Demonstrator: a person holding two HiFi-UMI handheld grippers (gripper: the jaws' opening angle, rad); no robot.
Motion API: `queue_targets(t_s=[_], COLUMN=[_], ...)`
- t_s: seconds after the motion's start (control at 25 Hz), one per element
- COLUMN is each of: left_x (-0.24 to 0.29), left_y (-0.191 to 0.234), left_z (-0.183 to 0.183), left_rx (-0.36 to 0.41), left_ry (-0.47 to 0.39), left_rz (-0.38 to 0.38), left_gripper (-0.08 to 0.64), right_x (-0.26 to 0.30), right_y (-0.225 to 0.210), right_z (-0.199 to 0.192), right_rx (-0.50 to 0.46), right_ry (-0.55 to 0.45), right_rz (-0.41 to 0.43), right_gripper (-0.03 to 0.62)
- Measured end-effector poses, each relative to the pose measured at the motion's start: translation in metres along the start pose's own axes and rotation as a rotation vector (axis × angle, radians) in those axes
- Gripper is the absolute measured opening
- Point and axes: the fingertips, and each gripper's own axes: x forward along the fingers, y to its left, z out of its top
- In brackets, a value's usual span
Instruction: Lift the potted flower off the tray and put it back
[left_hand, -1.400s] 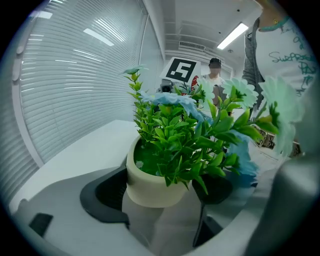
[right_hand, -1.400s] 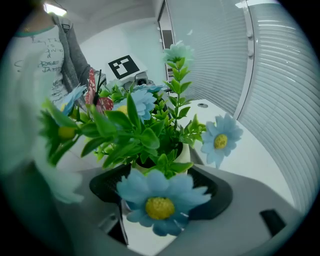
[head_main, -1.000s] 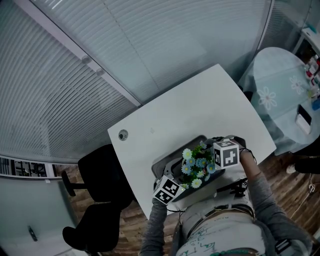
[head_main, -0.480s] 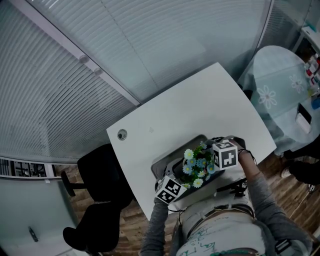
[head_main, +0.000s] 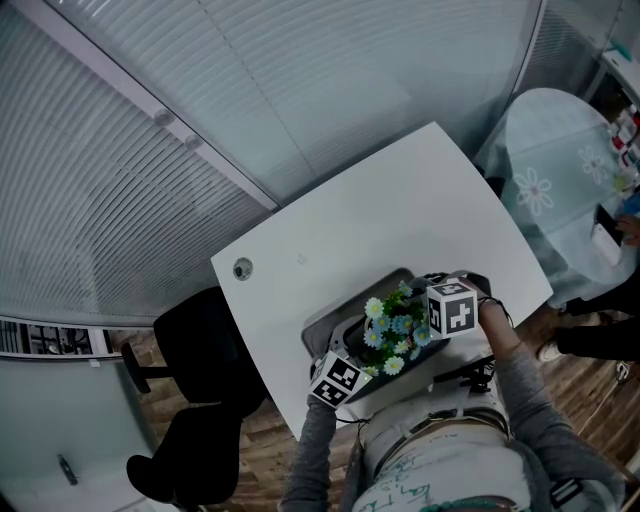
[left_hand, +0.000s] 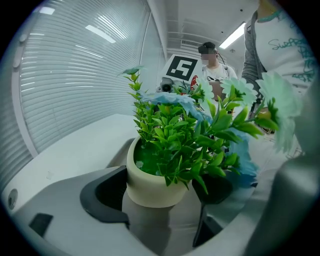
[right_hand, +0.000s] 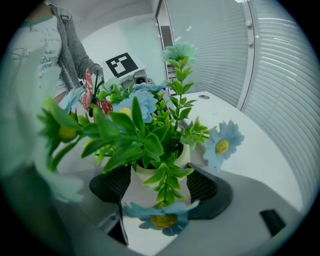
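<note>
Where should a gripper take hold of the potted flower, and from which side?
Grip the cream pot by its thick rim band, coming in level from the side, under the foliage. The round band offers opposing faces; the foliage overhangs the top, blocking a grip from above.

cream pot (left_hand: 150, 186), green leaves (left_hand: 170, 140) — pale blue daisies (right_hand: 222, 145), grey tray (head_main: 322, 330), white table (head_main: 370, 230)

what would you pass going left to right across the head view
black office chair -> small round grey cable hole -> left claw's black-and-white marker cube -> potted bunch of blue and white artificial flowers -> right claw's black-and-white marker cube -> round table with a pale daisy-print cloth
</note>
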Motion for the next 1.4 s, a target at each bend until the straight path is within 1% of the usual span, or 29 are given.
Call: queue_targets(t_s=[0.2, 0.52, 0.92, 1.4], left_x=[0.000, 0.000, 0.000, -0.010], left_y=[0.001, 0.000, 0.001, 0.005], left_z=[0.000, 0.000, 0.000, -0.005], left_rx=[0.003, -0.008, -0.011, -0.054], left_ry=[-0.016, -0.039, -0.039, -0.035], left_rz=[-0.001, -0.002, -0.001, 0.032], left_gripper=[0.410, 0.410, 0.411, 0.411], right_x=[0.000, 0.000, 0.000, -0.006], right_y=[-0.001, 0.000, -0.001, -0.004], right_z=[0.000, 0.000, -0.001, -0.009], right_rx=[0.001, 0.006, 0.022, 0.068], right_ry=[-0.012, -0.058, -0.104, -0.138], right_rz=[0.003, -0.007, -0.015, -0.048], right_gripper=[0.351, 0.351, 0.351, 0.350])
